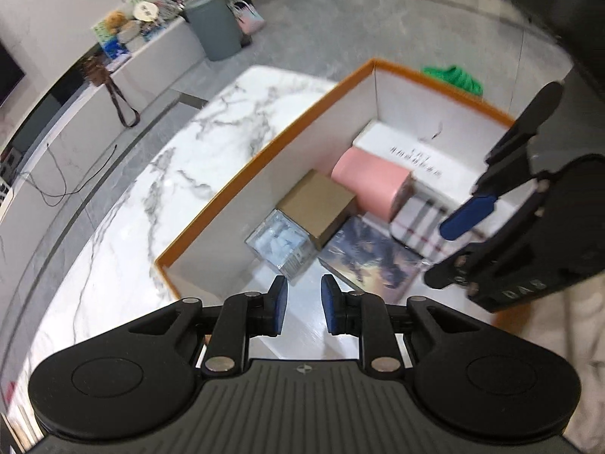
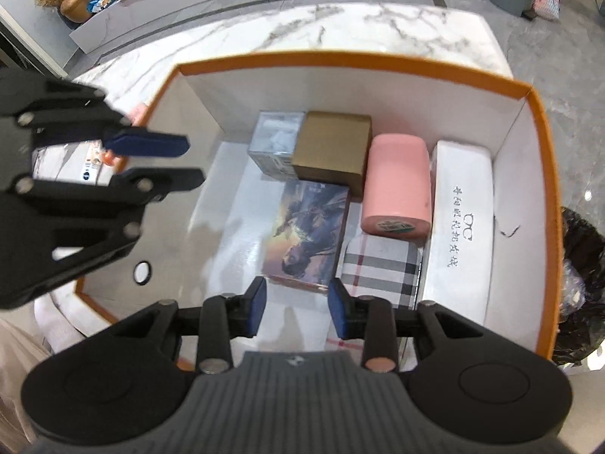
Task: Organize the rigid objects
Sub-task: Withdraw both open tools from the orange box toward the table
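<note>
- Right tool (image 2: 297,308) gaped empty, nearer than the left to the flat illustrated book-like box (image 2: 308,232) lying straight ahead, long axis running away.
- Left tool (image 1: 303,304) also open, empty.

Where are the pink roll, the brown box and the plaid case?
pink roll (image 2: 397,178), right wrist view, on its curved side
brown box (image 2: 332,143), right wrist view, on its top face
plaid case (image 2: 382,268), right wrist view, on its lid
</note>
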